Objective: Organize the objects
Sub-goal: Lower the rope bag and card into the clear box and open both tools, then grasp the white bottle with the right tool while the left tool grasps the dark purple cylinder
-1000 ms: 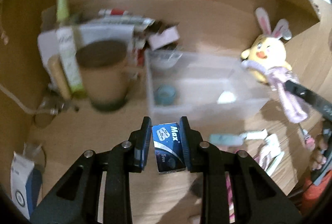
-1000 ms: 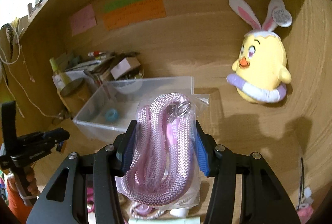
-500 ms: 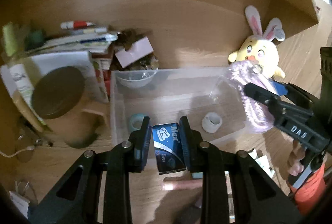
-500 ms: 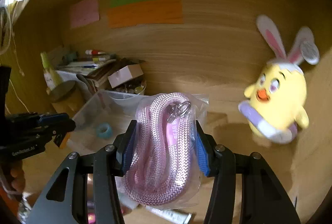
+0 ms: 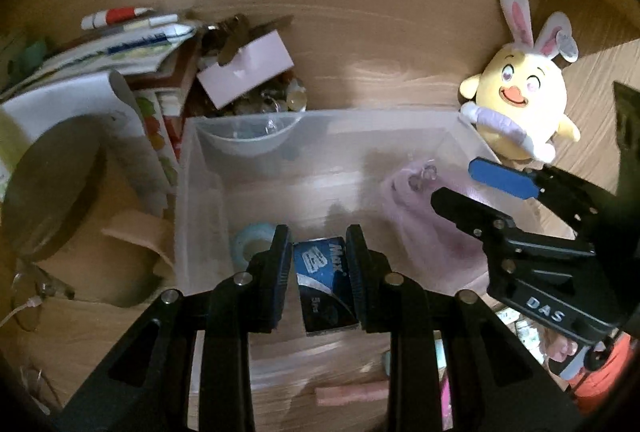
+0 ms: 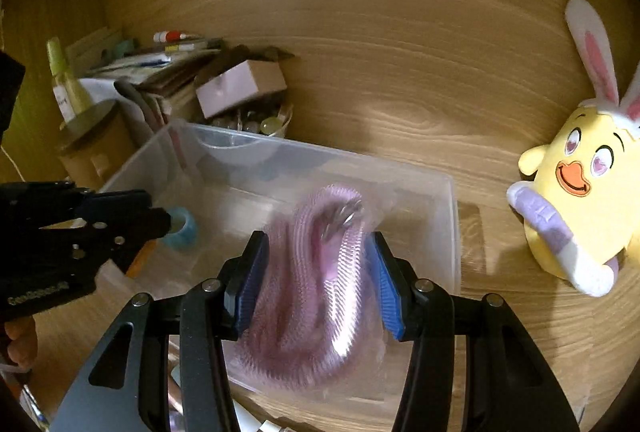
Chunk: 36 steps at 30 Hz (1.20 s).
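Right wrist view showed the bagged pink cord (image 6: 316, 284) clenched between the pads of the right claw (image 6: 316, 282), hanging over the clear bin (image 6: 448, 216) at its near right corner. It looked light, soft and floppy in slippery plastic, so a hold across the middle of the coil seemed safest. The left claw (image 5: 319, 274) gripped the small blue box (image 5: 324, 284) by its two long sides over the bin's near edge; the box looked stiff and light. A roll of tape (image 5: 252, 242) lay inside the bin. Motion blur smeared the cord, the box's lower end was hidden behind the fingers, and the bin's near wall was cut off.
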### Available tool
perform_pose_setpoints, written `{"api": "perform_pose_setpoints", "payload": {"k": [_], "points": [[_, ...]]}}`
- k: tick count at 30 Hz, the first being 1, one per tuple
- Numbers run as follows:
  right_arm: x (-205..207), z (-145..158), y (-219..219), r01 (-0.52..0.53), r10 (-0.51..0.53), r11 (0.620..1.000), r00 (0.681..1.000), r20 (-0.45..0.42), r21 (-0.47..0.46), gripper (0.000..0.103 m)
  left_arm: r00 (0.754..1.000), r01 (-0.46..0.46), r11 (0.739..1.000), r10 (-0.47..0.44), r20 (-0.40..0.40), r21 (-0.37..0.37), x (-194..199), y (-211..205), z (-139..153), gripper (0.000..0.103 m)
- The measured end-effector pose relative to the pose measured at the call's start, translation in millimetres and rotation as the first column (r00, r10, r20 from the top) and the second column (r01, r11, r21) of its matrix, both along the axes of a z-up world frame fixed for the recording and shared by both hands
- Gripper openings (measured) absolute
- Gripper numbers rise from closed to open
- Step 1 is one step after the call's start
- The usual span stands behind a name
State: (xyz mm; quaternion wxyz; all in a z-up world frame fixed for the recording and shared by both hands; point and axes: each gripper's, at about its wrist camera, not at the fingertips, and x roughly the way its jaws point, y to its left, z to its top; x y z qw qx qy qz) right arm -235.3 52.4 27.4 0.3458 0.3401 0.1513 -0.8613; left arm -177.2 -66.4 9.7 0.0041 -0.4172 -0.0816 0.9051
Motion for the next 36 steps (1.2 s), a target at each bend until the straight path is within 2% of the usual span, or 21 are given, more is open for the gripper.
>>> {"api": "perform_pose_setpoints", "payload": {"k": [3, 4, 7, 9, 12, 14, 18, 20, 25, 30, 36], "points": [[7.2, 5.9, -0.3, -0.016, 0.016, 1.000, 1.000, -0.011, -0.004, 0.049, 1.000, -0.002, 1.000, 0.002, -0.005, -0.007, 3.0, 2.5, 2.1, 0.028], [9.9, 8.0, 0.3, -0.017, 0.017, 1.000, 1.000, -0.016, -0.005, 0.053, 1.000, -0.001, 1.000, 0.001, -0.009, -0.008, 5.5, 3.2, 4.0, 0.028], [18.1, 14.4, 6.1, -0.007, 0.007, 1.000, 0.999, -0.033, -0.016, 0.062, 1.000, -0.007, 1.000, 0.006, -0.029, -0.031, 13.8, 5.5, 11.4, 0.038], [23.2, 20.0, 15.9, 0.000, -0.001, 0.999, 1.000, -0.026, -0.034, 0.064, 0.998, -0.019, 0.998, 0.016, -0.054, -0.056, 23.1, 8.4, 18.6, 0.057], [29.8, 29.8, 32.0, 0.030, -0.032, 0.997, 0.999, -0.027, -0.064, 0.069, 0.995, -0.053, 0.994, 0.045, -0.090, -0.092, 35.6, 13.7, 28.1, 0.080], [33.8, 36.3, 40.6, 0.045, -0.048, 0.996, 0.998, -0.038, -0.071, 0.073, 0.993, -0.065, 0.992, 0.054, -0.106, -0.109, 42.6, 16.8, 32.9, 0.086], [48.7, 53.7, 63.4, 0.062, -0.068, 0.995, 0.995, -0.075, -0.081, 0.075, 0.990, -0.059, 0.988, 0.039, -0.138, -0.142, 61.5, 26.7, 40.7, 0.093], [55.3, 59.6, 74.7, 0.083, -0.091, 0.993, 0.993, -0.081, -0.089, 0.083, 0.988, -0.059, 0.988, 0.037, -0.150, -0.145, 70.7, 29.7, 42.5, 0.095], [74.2, 64.1, 99.7, 0.130, -0.140, 0.987, 0.984, -0.113, -0.091, 0.082, 0.988, -0.064, 0.990, 0.045, -0.147, -0.125, 91.5, 35.6, 41.9, 0.099], [90.9, 54.2, 122.2, 0.139, -0.149, 0.986, 0.981, -0.123, -0.090, 0.082, 0.994, -0.036, 0.989, 0.020, -0.106, -0.145, 106.1, 43.7, 27.0, 0.099], [95.4, 25.1, 145.9, 0.160, -0.162, 0.984, 0.986, -0.029, -0.075, 0.082, 1.000, 0.012, 0.994, -0.015, -0.021, -0.104, 116.1, 44.9, -6.3, 0.099]]}}
